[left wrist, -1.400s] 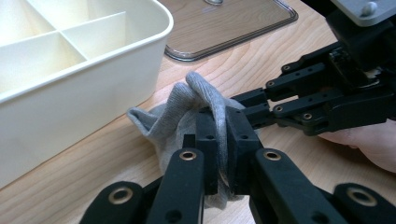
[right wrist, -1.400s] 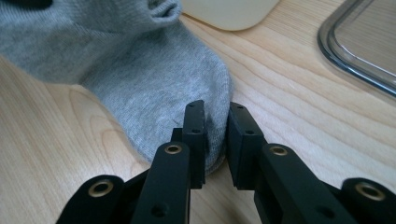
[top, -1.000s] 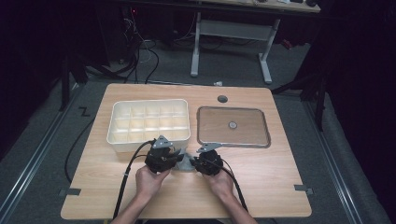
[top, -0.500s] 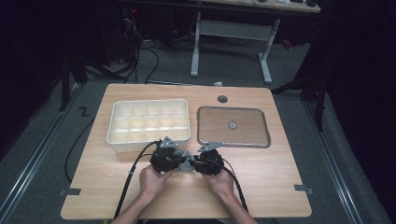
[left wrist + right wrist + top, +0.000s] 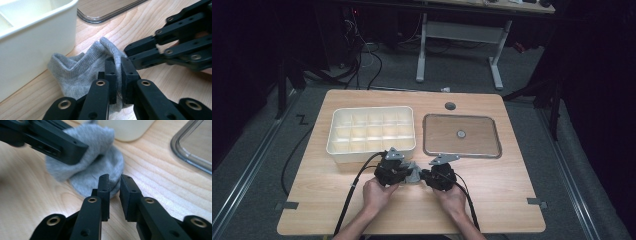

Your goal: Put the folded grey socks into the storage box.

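Observation:
A small grey sock (image 5: 80, 72) lies crumpled on the wooden table (image 5: 512, 200), just in front of the white box. My left gripper (image 5: 118, 72) is shut on a fold of its fabric. Opposite it, my right gripper (image 5: 114, 182) has just been closing its jaws; a narrow gap still shows between them. The sock (image 5: 95, 175) has its near edge at the tips, and the pads do not press on it. In the high view, both grippers (image 5: 408, 175) (image 5: 422, 176) meet tip to tip over the sock (image 5: 413, 172) at the front middle of the table.
A white box (image 5: 372, 150) with several compartments stands right behind the sock. A clear shallow tray (image 5: 462, 154) lies to the right of it with a small round thing (image 5: 460, 134) in its middle. Cables trail from both grippers toward the front edge.

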`<state>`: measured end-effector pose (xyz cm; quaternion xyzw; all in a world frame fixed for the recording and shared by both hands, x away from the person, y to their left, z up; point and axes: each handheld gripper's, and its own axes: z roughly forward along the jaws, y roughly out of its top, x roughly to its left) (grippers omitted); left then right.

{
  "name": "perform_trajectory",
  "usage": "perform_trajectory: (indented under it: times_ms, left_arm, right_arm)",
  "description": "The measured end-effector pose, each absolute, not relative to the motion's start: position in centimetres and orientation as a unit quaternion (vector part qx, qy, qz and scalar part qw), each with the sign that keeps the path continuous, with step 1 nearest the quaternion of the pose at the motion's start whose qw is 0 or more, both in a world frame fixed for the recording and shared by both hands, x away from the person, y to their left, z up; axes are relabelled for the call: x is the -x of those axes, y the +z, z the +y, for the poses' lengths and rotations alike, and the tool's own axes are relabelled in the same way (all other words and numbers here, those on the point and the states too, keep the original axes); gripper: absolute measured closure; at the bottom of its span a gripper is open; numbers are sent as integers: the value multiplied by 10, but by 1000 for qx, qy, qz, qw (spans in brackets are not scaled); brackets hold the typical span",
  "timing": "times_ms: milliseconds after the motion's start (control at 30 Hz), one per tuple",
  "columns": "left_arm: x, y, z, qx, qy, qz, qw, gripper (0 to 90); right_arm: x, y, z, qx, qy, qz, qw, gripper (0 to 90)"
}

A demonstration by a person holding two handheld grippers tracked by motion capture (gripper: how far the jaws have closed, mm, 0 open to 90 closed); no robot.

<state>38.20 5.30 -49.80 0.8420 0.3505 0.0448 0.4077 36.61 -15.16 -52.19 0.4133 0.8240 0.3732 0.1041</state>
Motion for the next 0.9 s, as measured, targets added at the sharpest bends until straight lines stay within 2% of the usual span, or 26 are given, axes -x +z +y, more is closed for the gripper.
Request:
perform_trajectory:
  times_ms: [133,467,900]
  left_arm:
    - [-383,-501,52,-843,49,350,405,852]
    - [-388,-506,52,-832,42,367,413,851]
    - [-391,-518,41,-840,44,370,395,847]
  right_arm:
    - [-367,-527,-150,-411,362,829,111,825]
    - [-369,-528,-149,-405,365,830,116,831]
    - [-370,-528,-149,-400,365,833,116,832]
